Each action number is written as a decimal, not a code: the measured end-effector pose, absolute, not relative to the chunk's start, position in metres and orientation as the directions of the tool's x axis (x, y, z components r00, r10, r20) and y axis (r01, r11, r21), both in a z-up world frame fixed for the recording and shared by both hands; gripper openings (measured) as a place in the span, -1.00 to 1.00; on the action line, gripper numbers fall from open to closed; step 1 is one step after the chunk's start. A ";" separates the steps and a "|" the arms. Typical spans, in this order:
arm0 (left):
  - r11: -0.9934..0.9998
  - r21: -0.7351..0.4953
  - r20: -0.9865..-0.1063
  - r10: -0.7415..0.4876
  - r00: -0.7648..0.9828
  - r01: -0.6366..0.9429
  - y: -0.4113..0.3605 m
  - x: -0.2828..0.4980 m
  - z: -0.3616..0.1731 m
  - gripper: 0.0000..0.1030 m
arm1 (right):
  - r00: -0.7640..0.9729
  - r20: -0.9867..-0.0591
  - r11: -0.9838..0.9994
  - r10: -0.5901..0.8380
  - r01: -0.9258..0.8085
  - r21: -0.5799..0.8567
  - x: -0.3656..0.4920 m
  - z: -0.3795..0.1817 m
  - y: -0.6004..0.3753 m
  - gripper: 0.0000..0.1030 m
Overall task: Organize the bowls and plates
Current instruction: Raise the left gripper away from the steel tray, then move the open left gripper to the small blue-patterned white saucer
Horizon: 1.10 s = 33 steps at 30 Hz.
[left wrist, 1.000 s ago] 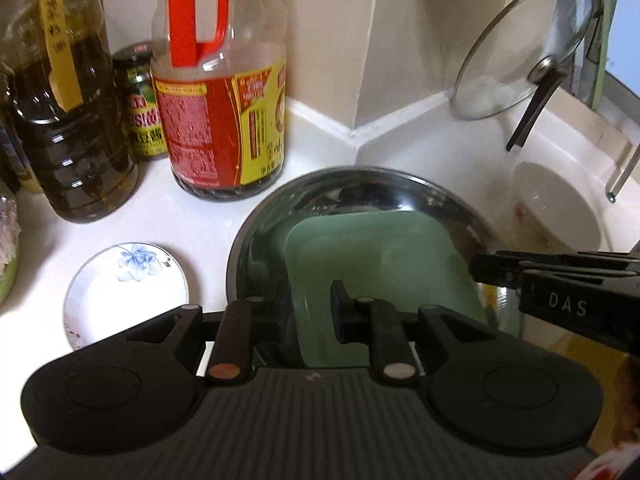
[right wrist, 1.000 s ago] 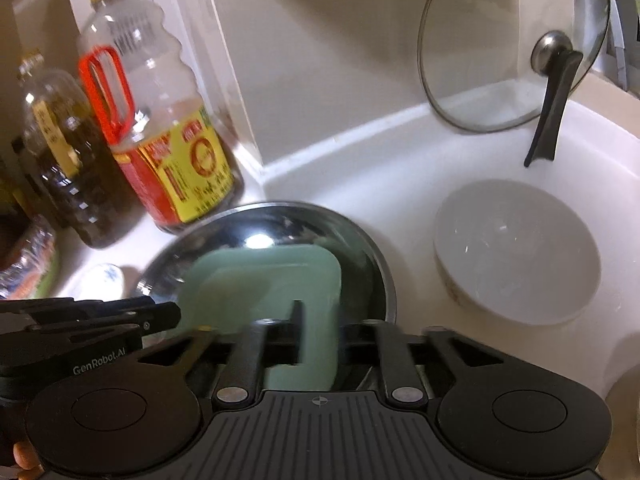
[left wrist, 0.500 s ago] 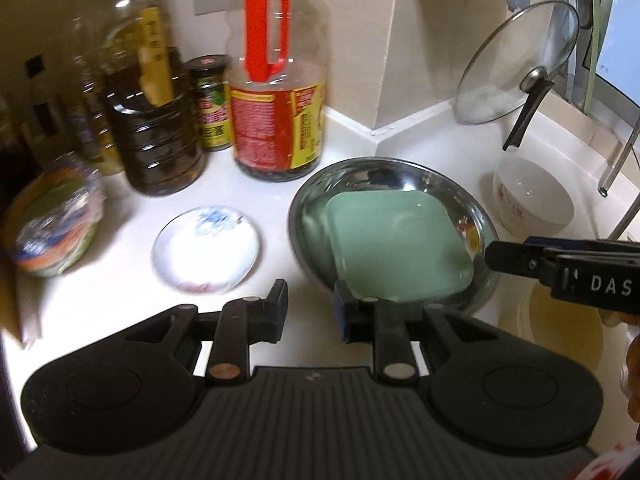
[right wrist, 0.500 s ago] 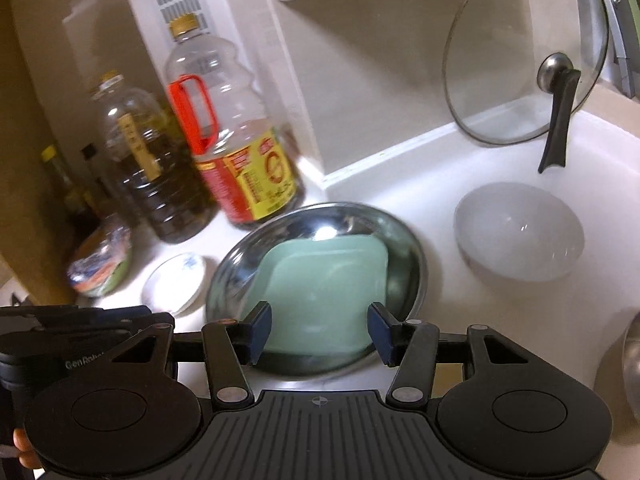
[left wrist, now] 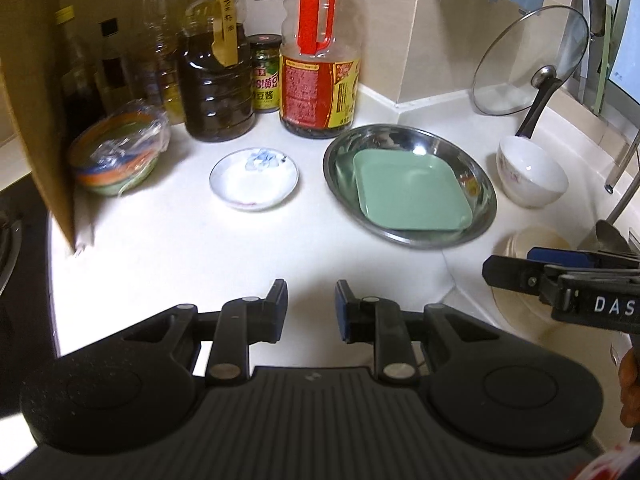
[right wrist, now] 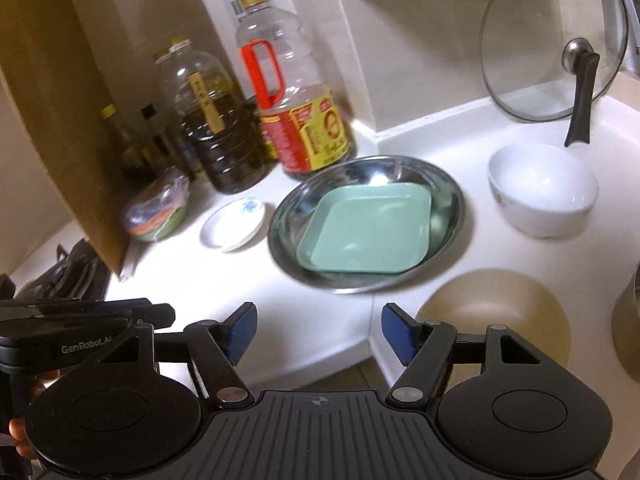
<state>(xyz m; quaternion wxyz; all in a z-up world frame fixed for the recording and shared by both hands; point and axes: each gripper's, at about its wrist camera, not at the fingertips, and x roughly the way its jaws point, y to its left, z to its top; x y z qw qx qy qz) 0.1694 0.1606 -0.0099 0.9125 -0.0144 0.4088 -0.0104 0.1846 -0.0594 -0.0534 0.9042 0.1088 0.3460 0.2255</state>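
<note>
A green square plate [left wrist: 412,194] [right wrist: 366,236] lies inside a round steel plate [left wrist: 344,152] [right wrist: 452,196] on the white counter. A small white saucer with a blue flower [left wrist: 254,178] [right wrist: 233,229] lies to its left. A white bowl [left wrist: 532,176] [right wrist: 542,194] stands to its right. A beige plate [left wrist: 532,240] [right wrist: 492,312] lies at the near right. My left gripper [left wrist: 311,306] is open and empty, above the counter's near part. My right gripper [right wrist: 318,332] is open and empty, at the counter's front edge.
Oil bottles [left wrist: 216,80], a red-handled bottle [left wrist: 318,76] and a sauce jar [left wrist: 264,74] stand along the back wall. A wrapped stack of colourful bowls [left wrist: 116,156] sits at the left beside a brown panel [left wrist: 32,92]. A glass lid [left wrist: 528,60] leans in the right corner.
Both grippers have let go of the plates, opened and pulled back and up from the steel plate. The green plate now lies loose in it.
</note>
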 end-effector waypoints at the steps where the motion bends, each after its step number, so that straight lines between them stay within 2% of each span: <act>1: 0.999 -0.032 -0.746 -0.025 0.666 0.001 0.159 0.164 -0.010 -0.56 | 0.656 -0.575 0.871 0.489 -0.341 0.352 0.181 -0.054 -0.060 0.34; 13: 0.996 -0.011 -0.736 0.054 0.675 -0.091 0.130 0.107 -0.003 -0.56 | 0.611 -0.547 0.819 0.572 -0.451 0.353 0.138 -0.053 -0.079 0.34; 22: 0.989 0.006 -0.729 0.105 0.677 -0.146 0.104 0.074 0.002 -0.56 | 0.603 -0.543 0.809 0.584 -0.485 0.332 0.112 -0.047 -0.099 0.34; 33: 0.989 0.016 -0.733 0.114 0.671 -0.150 0.105 0.078 -0.002 -0.56 | 0.593 -0.560 0.812 0.578 -0.482 0.328 0.116 -0.051 -0.092 0.34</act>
